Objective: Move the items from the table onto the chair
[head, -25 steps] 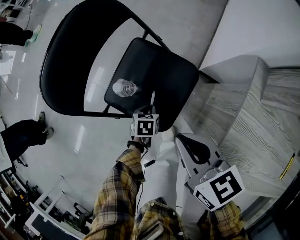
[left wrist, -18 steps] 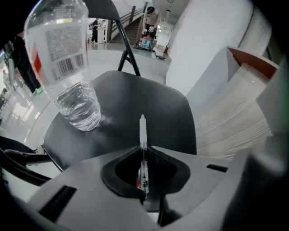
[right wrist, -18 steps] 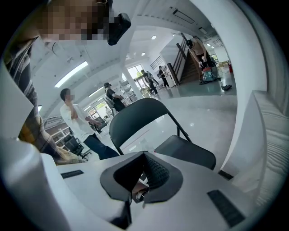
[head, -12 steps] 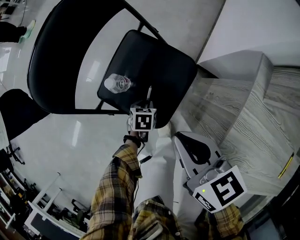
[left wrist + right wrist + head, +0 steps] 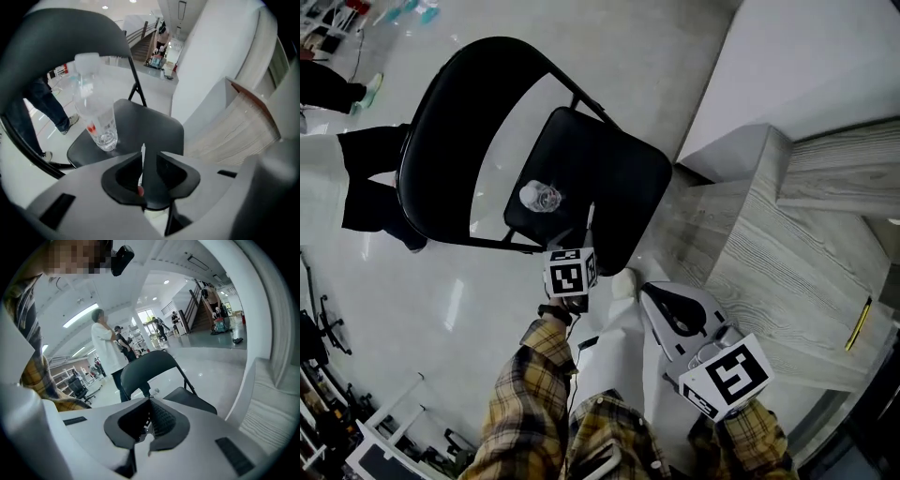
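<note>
A black folding chair (image 5: 619,178) fills the middle of my head view, and the wood-grain tabletop (image 5: 787,253) sits just right of it. My left claw (image 5: 149,153) hangs over the seat's near edge with its jaws opening. A thin white pen (image 5: 142,161) stands upright between them, with a gap showing beside it. My right claw (image 5: 149,401) is pinched together on nothing - nearer me than the chair. A clear plastic bottle (image 5: 541,197) stands on the seat's left part. A yellow pencil (image 5: 859,323) lies on the tabletop - well apart from the chair.
</note>
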Available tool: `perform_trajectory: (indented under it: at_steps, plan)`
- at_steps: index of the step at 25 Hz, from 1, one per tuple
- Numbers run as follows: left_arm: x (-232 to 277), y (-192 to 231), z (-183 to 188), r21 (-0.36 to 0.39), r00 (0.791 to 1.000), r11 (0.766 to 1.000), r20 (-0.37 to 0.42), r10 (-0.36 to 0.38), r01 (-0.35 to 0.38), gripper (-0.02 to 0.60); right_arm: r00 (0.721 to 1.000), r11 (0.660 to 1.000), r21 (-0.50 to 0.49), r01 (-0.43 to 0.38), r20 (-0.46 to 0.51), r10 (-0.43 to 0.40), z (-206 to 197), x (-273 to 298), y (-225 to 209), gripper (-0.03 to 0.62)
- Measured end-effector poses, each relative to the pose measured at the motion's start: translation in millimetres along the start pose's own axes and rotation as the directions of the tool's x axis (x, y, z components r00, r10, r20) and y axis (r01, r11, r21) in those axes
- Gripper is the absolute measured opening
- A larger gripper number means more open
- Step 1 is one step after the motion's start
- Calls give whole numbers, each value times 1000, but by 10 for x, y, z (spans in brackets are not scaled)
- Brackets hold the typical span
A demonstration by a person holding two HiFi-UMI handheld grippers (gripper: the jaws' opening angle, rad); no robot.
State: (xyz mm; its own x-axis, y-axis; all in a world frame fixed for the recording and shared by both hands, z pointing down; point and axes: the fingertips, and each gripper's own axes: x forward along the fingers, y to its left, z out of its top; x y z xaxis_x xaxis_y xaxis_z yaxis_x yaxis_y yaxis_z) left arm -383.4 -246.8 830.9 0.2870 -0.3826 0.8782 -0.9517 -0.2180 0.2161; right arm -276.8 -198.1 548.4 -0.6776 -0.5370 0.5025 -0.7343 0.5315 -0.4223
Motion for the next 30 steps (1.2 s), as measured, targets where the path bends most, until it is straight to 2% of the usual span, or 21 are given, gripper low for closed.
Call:
perform_trajectory:
  at_steps: [5,11,15,20,22,24,27,30]
  plan:
    - [-798,-216,482,45,990,998,136,26,-32,10,999,999,-41,26,26,-25,237,-513,217,17]
    - [-1793,-837,1048,111,963,994,267,-29,-1,5,983,994,13,113,147,-113,533,-1398,294,17]
    - [-2391,-1463,1392,182,934,983,348,-80,17,5,950,984,32,177,258,-179,720,-2110,100,17]
    - [-3014,-2578,1355,257,912,965,385,-144,44,5,909,967,29,251,336,-246,733,-3269,-213,17]
    - [-3207,-3154,1320,303,897,952,406,-175,49,5,894,960,20,279,359,-267,694,-3788,-355,17]
    - [-3373,-3829,1257,334,875,938,423,-236,91,5,878,950,4,311,382,-289,628,-4336,-520,17]
    - [-3588,-4847,1069,383,837,905,421,-348,184,5,849,933,5,361,411,-331,460,-5109,-743,17]
    - [-3733,-5736,755,441,812,865,397,-428,240,5,829,912,14,410,412,-379,191,-5778,-893,17]
